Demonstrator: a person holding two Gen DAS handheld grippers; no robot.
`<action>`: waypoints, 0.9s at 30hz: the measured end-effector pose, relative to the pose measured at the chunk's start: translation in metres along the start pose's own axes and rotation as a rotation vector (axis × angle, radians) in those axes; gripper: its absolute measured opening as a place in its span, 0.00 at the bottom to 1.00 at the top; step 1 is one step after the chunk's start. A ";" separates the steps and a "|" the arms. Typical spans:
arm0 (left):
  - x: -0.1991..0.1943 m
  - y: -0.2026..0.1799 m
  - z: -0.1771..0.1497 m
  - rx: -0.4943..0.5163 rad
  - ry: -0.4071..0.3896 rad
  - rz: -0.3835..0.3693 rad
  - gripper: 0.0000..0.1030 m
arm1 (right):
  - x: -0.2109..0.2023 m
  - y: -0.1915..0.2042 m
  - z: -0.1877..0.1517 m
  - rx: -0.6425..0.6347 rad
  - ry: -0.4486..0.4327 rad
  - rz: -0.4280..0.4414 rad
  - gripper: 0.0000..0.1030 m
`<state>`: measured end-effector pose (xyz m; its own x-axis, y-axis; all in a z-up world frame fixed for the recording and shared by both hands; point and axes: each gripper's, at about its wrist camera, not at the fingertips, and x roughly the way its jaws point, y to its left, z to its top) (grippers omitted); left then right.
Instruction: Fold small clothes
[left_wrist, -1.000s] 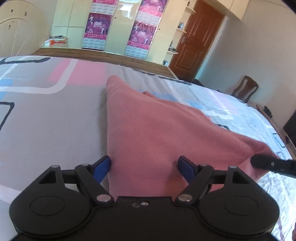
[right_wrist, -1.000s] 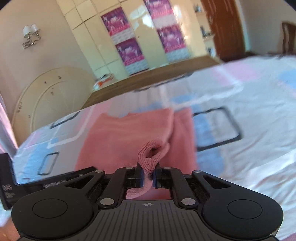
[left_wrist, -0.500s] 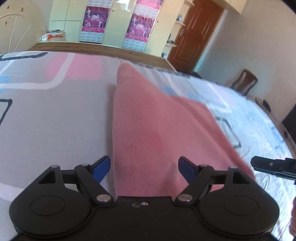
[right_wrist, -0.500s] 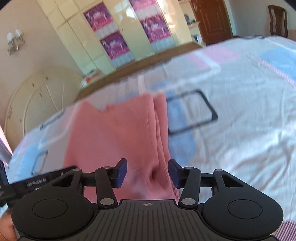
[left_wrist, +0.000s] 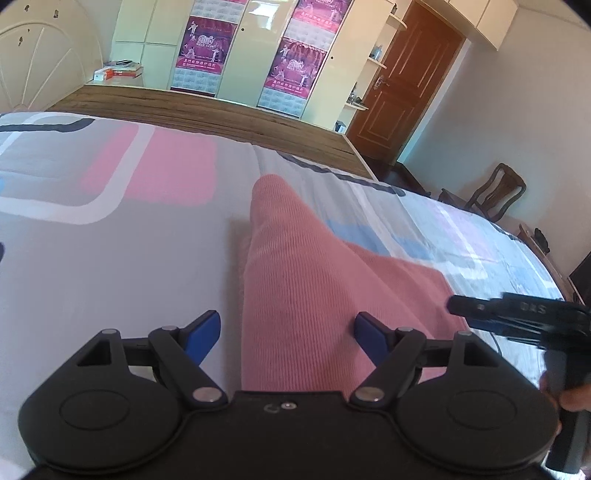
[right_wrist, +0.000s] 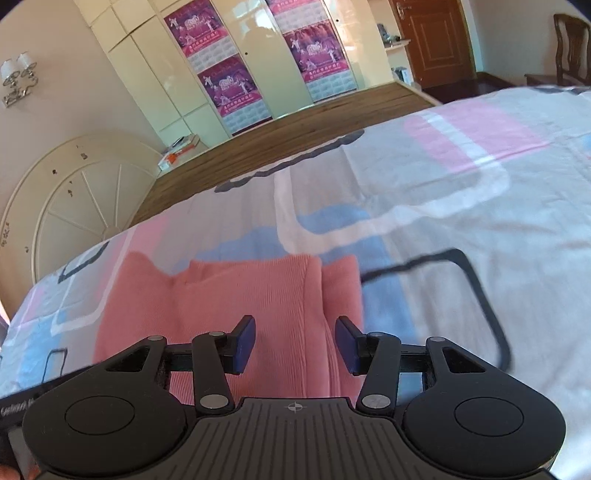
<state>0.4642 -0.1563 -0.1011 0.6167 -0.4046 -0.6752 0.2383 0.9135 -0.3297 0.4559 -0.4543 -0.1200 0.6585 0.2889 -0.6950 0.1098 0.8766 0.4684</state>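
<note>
While I hold both grippers above the bed, the pink ribbed-knit garment (left_wrist: 314, 295) lies flat on the patterned bedsheet (left_wrist: 110, 240), filling the lower centre of each view. Left gripper (left_wrist: 288, 332): blue pads spread wide, nothing held. Right gripper (right_wrist: 295, 345): also spread wide; one second ago it pinched a bunched fold, now released and flat.
</note>
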 end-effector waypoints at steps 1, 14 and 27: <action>0.003 0.000 0.002 0.002 0.000 -0.001 0.76 | 0.008 -0.002 0.003 0.012 0.013 0.006 0.47; 0.023 0.000 0.005 0.010 0.002 -0.008 0.79 | 0.015 -0.004 -0.015 -0.049 -0.124 -0.176 0.05; 0.032 -0.007 0.020 0.007 -0.030 0.027 0.76 | -0.003 0.033 -0.003 -0.169 -0.201 -0.206 0.07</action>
<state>0.4975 -0.1752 -0.1067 0.6449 -0.3786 -0.6639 0.2266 0.9244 -0.3069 0.4554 -0.4247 -0.1044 0.7710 0.0322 -0.6360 0.1415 0.9651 0.2203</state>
